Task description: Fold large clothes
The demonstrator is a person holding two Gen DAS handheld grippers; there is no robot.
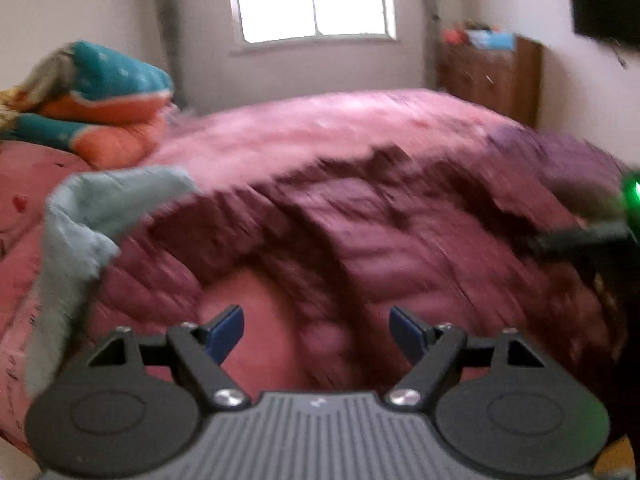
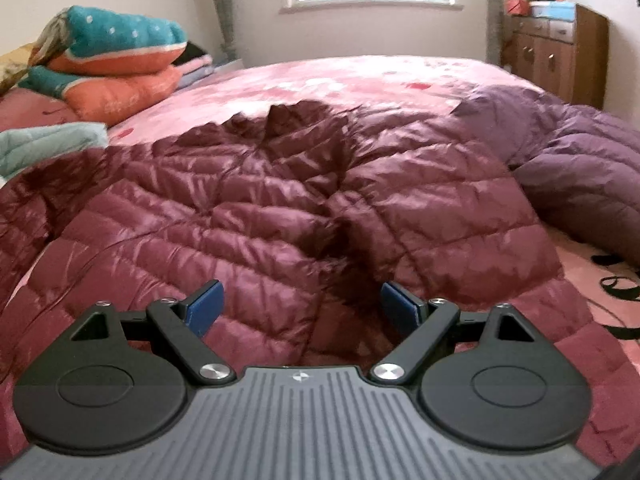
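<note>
two open grippers, one slippery jacket, nothing held

both grippers hang over the near part of the maroon puffer jacket (image 2: 280, 200), which lies spread and rumpled across the pink bed (image 2: 340, 76). the left gripper (image 1: 316, 330) has its jaws wide apart with nothing between them; its view is smeared. the right gripper (image 2: 300, 308) stands just as wide, empty, over the jacket's middle crease.

the risks, as i judge them: the shiny quilted shell looks slick and springy, so a shallow pinch could slide off, or a fold could puff back open. a purple jacket (image 2: 580, 168) lies at the right, touching or nearly touching the maroon one, and a pale green cloth (image 1: 84, 216) sits at the left edge; either could get dragged along in a fold. black straps (image 2: 616, 284) on the bed at the near right could snag.

containers: none on the bed. a wooden cabinet (image 2: 560, 52) stands far right with boxes on top; their contents cannot be told.
</note>
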